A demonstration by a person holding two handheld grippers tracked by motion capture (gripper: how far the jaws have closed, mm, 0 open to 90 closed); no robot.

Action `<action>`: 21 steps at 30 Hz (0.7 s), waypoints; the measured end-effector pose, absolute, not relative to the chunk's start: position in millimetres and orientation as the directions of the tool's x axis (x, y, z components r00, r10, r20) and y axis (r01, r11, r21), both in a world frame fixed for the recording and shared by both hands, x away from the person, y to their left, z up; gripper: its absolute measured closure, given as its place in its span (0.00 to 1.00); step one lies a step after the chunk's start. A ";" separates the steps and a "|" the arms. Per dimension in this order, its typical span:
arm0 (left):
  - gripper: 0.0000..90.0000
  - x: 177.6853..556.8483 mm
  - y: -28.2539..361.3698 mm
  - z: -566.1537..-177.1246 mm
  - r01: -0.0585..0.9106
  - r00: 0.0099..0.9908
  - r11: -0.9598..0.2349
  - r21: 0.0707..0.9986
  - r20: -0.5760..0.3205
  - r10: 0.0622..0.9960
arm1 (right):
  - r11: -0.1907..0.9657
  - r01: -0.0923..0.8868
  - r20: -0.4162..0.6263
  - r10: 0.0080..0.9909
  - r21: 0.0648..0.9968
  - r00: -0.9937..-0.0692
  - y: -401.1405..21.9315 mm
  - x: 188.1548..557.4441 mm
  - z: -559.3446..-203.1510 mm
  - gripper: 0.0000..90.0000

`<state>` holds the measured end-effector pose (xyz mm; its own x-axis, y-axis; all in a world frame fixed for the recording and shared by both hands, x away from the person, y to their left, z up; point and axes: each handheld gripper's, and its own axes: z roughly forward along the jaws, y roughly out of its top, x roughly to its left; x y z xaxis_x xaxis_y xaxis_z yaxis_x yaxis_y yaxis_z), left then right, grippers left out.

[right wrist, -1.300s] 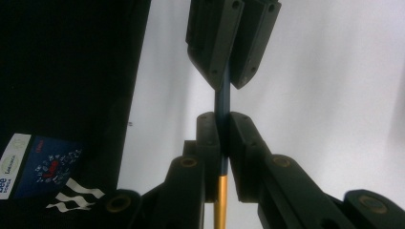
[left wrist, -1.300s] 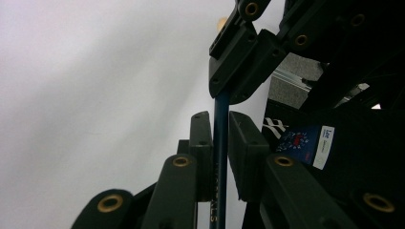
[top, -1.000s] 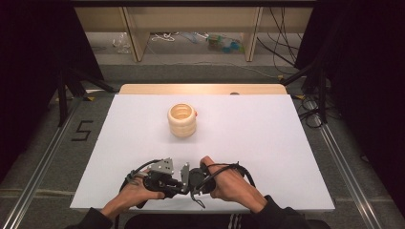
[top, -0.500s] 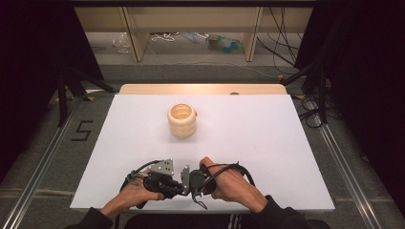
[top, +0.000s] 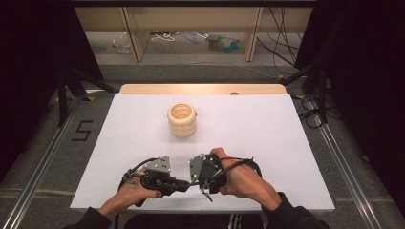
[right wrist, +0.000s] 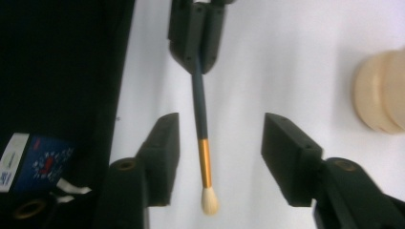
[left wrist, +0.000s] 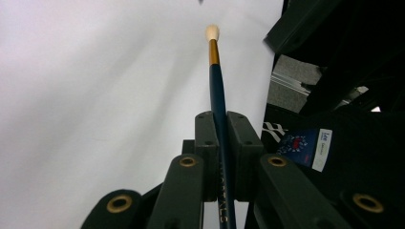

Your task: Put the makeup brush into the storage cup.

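Note:
A paintbrush (left wrist: 213, 57) with a dark blue handle, gold ferrule and cream bristle tip is clamped by its handle in my left gripper (left wrist: 219, 117), which is shut on it. In the high view the left gripper (top: 184, 185) lies near the table's front edge and points right at my right gripper (top: 199, 183). The right gripper (right wrist: 222, 121) has just been opening. The brush (right wrist: 204, 157) runs between its jaws with a gap on each side, touching neither pad. The left gripper (right wrist: 197, 64) holds the handle farther up.
A ribbed, pale wooden holder (top: 182, 120) stands upright at the middle of the white table (top: 267, 143), with something small and orange just behind it; the holder (right wrist: 382, 93) is off to the right. Black curtains flank the table. Metal rails run along both sides.
The right gripper's jaws have parted from the brush's bristle end, and the right hand has lifted slightly away from the left. The left gripper keeps still, brush in its grip.

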<state>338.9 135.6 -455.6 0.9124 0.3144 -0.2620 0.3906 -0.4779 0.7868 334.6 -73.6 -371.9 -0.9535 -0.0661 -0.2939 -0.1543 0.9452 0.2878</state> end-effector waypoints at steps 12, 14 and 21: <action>0.93 343.8 147.7 -448.9 0.421 0.876 -0.380 0.824 -0.261 0.406 | 0.748 0.136 -0.188 0.331 0.650 -0.925 -109.1 350.4 -360.6 0.26; 0.93 344.1 149.4 -447.8 0.418 0.872 -0.365 0.832 -0.255 0.418 | 0.714 0.161 -0.166 0.364 0.681 -0.916 -112.4 352.2 -361.3 0.26; 0.93 345.3 155.5 -443.2 0.413 0.847 -0.305 0.858 -0.239 0.474 | 0.620 0.203 -0.126 0.445 0.758 -0.887 -122.2 356.2 -359.6 0.25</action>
<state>345.3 155.5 -443.2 0.8472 0.4745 -0.2391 0.4128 -0.3045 0.8584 356.2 -122.2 -359.6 -0.8866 0.4451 -0.1261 0.2033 0.6197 0.7580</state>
